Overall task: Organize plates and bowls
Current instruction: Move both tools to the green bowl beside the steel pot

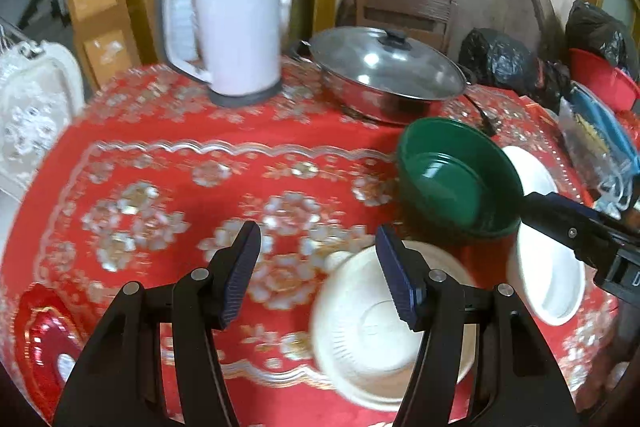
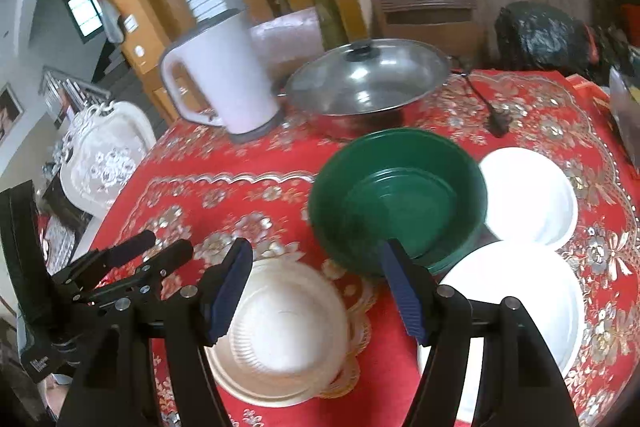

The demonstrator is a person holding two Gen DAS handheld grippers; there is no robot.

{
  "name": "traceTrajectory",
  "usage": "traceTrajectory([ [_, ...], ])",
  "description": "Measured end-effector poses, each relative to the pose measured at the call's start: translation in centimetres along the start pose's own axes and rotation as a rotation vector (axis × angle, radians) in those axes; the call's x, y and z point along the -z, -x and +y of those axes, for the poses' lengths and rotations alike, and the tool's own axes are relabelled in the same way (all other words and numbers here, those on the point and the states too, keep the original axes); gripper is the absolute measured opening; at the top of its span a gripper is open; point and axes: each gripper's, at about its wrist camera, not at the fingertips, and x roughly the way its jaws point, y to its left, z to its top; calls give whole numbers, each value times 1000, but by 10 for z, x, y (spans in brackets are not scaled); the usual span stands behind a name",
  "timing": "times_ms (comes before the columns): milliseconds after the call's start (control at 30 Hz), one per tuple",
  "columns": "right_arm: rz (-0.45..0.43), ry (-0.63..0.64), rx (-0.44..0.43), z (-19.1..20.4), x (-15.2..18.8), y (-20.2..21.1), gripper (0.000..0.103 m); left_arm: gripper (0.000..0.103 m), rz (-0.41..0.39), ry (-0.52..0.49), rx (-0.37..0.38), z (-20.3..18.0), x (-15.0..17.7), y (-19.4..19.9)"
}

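Observation:
A dark green bowl (image 1: 456,179) (image 2: 400,199) stands on the red cloth. A cream ribbed bowl (image 1: 372,327) (image 2: 280,331) sits nearer, on a gold-edged scalloped dish (image 2: 362,311). Two white plates lie to the right, one far (image 1: 528,171) (image 2: 528,199) and one near (image 1: 552,279) (image 2: 520,307). My left gripper (image 1: 318,267) (image 2: 166,245) is open above the cloth, its right finger over the cream bowl's rim. My right gripper (image 2: 318,287) (image 1: 536,205) is open too, hovering between the cream bowl and the green bowl, with nothing held.
A white kettle (image 1: 236,27) and a lidded steel pan (image 1: 384,75) stand at the back of the round table (image 1: 160,167). A black plug and cord (image 2: 496,123) lie behind the plates. Black bags (image 1: 496,59) and a red basin (image 1: 600,75) crowd the right. A red dish (image 1: 44,339) sits near left.

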Motion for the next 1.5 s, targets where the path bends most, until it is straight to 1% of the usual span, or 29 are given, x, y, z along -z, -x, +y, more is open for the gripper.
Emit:
traceTrajectory([
  [100,5,-39,9,-19,-9,-3,68,60,16,-11,19,-12,-10,-10],
  [167,11,-65,12,-32,-15,-4,68,60,42,-21,41,-22,-17,-20],
  [300,26,-122,31,-62,-25,-9,68,60,70,-23,53,-34,-28,-37],
  [467,57,-164,23,-85,-28,-20,68,60,116,11,95,-42,-37,-58],
  [600,67,-175,-8,-93,-34,-29,68,60,134,-5,82,-52,-41,-72],
  [700,79,-173,38,-98,-39,-37,68,60,156,-8,91,-58,-42,-82],
  [833,120,-200,49,-111,-42,-53,68,60,160,-32,77,-65,-42,-88],
  [933,147,-208,53,-114,-42,-65,68,60,160,-37,65,-63,-43,-91],
  [967,150,-204,44,-111,-42,-67,69,60,159,-37,62,-60,-43,-92],
  [1033,154,-179,29,-101,-43,-70,69,60,155,-20,44,-52,-44,-94],
  [1167,189,-137,-56,-79,-43,-81,69,60,169,5,23,-38,-44,-102],
  [1200,189,-132,-58,-76,-43,-83,69,60,168,8,15,-34,-44,-102],
  [1300,193,-129,-30,-73,-43,-86,69,60,164,36,1,-21,-46,-104],
  [1400,209,-147,-18,-76,-42,-92,69,60,172,62,15,-13,-47,-108],
  [1500,214,-158,-14,-78,-41,-99,69,60,197,71,34,-15,-45,-115],
])
